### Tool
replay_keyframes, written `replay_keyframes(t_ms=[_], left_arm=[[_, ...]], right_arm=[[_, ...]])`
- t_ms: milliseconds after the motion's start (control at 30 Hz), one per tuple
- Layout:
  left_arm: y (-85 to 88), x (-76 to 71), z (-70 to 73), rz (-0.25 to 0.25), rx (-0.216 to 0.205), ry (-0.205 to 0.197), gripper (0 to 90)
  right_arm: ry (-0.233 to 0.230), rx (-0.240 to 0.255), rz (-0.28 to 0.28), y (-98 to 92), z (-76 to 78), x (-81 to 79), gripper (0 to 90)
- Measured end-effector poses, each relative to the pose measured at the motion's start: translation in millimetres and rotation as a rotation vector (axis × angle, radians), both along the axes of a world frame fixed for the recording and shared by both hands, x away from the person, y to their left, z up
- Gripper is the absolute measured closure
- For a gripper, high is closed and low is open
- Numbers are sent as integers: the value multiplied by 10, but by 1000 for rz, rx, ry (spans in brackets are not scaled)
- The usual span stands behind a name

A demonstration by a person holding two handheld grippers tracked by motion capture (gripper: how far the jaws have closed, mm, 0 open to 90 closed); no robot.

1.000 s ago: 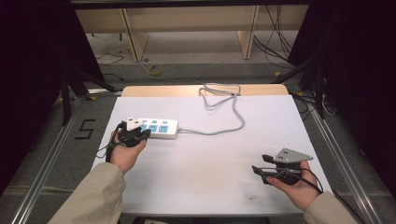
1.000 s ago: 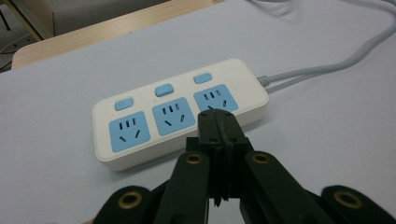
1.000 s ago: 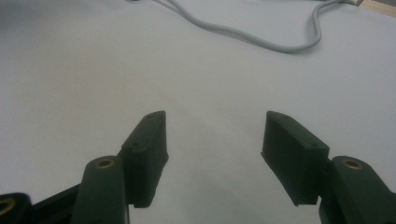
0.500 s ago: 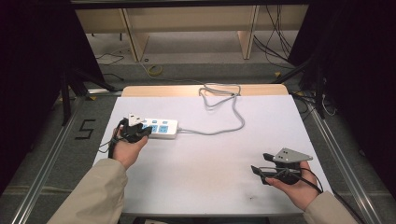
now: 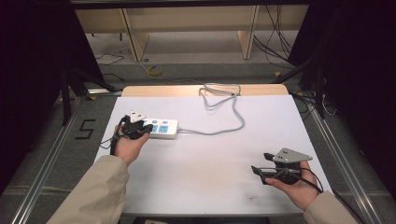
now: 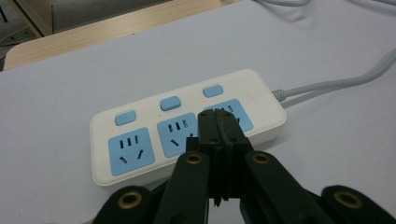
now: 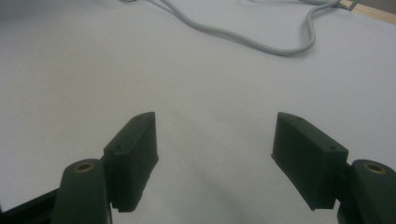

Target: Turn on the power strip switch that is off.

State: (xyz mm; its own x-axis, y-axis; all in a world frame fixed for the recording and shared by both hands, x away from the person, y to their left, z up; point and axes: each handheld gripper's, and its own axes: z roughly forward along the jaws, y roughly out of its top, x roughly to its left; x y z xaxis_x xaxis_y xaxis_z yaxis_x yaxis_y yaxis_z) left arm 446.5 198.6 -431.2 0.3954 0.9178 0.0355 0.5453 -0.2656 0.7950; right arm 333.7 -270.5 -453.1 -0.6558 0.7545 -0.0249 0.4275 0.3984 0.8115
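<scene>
White rectangular power strip (image 6: 187,135) with three blue sockets and three blue switches lies at 9 o'clock on the white worktop (image 5: 210,154). Its grey cable (image 5: 219,112) runs toward 12 o'clock, looping near the worktop's far edge. The left tool (image 6: 217,122), jaws clenched together with nothing between them, rests its tips over the strip's socket nearest the cable. The right tool (image 5: 261,169), at 4 o'clock and well apart from the strip, is released, jaws spread wide above bare worktop.
</scene>
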Motion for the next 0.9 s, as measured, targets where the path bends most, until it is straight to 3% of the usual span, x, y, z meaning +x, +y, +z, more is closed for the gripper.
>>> replay_keyframes(t_ms=[900], left_arm=[[-16,268,-55,29,11,18,896]], right_arm=[[11,-4,9,3,-17,5,320]])
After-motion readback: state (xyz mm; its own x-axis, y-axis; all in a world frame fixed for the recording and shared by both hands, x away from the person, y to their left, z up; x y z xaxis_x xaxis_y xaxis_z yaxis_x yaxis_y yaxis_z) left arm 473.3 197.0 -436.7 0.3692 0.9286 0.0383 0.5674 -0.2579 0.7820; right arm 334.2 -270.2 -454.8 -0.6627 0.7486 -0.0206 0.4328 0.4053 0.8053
